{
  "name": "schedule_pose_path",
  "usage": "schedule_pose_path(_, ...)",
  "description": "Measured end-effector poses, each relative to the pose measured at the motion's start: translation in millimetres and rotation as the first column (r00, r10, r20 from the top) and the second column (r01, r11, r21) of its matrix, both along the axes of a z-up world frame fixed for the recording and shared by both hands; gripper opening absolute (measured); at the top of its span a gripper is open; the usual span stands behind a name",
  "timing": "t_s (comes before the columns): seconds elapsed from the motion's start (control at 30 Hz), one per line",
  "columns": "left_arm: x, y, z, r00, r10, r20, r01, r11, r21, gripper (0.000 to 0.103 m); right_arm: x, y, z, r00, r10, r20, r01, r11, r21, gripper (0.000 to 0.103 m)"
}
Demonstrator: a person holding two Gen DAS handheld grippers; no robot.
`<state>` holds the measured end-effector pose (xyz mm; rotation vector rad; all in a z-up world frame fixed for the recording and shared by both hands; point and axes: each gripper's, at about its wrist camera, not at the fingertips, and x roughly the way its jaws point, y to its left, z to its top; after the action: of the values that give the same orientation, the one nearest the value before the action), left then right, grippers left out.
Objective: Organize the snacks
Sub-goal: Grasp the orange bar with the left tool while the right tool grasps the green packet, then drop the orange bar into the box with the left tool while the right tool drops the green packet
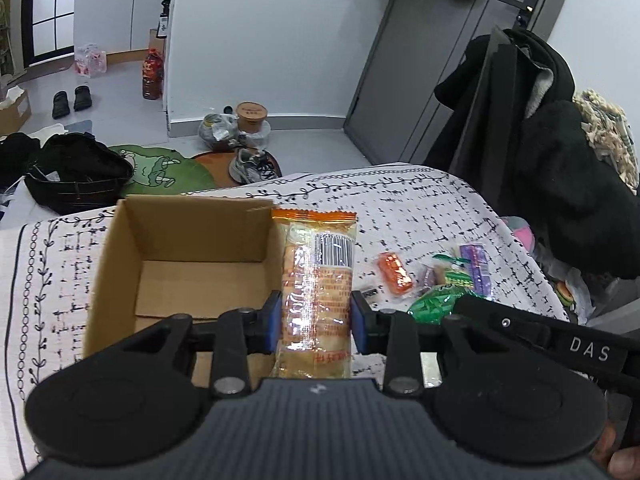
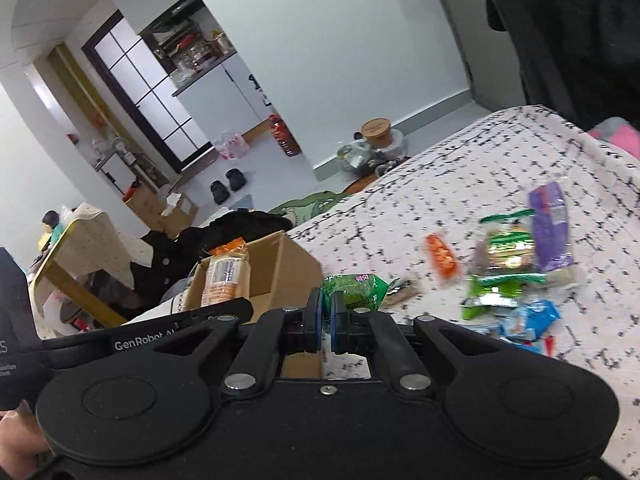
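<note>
My left gripper (image 1: 316,322) is shut on a long orange biscuit packet (image 1: 318,280), which stands upright between its blue pads beside the right wall of an open cardboard box (image 1: 120,264). The box looks empty in the left wrist view. In the right wrist view the same biscuit packet (image 2: 226,274) and box (image 2: 280,268) lie to the left. My right gripper (image 2: 326,320) is shut on the edge of a green snack packet (image 2: 356,286), lifted just right of the box. Loose snacks remain on the patterned cloth: a small orange packet (image 1: 394,272), a purple packet (image 2: 550,226) and green packets (image 2: 508,276).
A white cloth with black marks (image 1: 400,208) covers the surface under the box. A dark coat (image 1: 560,184) hangs over a chair at the right. On the floor beyond lie shoes (image 1: 252,166), a green mat (image 1: 160,170) and a black bag (image 1: 76,172).
</note>
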<state>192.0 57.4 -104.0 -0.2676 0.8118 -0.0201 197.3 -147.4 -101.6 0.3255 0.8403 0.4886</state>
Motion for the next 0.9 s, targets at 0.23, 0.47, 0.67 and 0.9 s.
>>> schedule_pose_path(0.23, 4, 24, -7, 0.999, 0.035, -0.014, -0.035, 0.999, -0.003, 0.033, 11, 29, 2, 0.999, 0.031, 0.019, -0.031, 0.999, 0.009, 0.003)
schedule_pose_path(0.47, 15, 45, -16, 0.998, 0.051, -0.023, -0.051, 0.999, 0.004, 0.033, 25, 58, 5, 0.997, 0.066, 0.034, -0.066, 0.998, 0.011, 0.003)
schedule_pose_path(0.67, 23, 62, -21, 0.997, 0.074, -0.022, -0.074, 0.997, 0.005, 0.033, 38, 83, 2, 0.995, 0.098, 0.03, -0.099, 0.995, 0.014, 0.003)
schedule_pose_path(0.9, 29, 89, -25, 0.987, 0.159, -0.021, -0.16, 0.987, -0.016, 0.036, 49, 100, 0, 0.993, 0.118, 0.03, -0.119, 0.993, 0.015, 0.003)
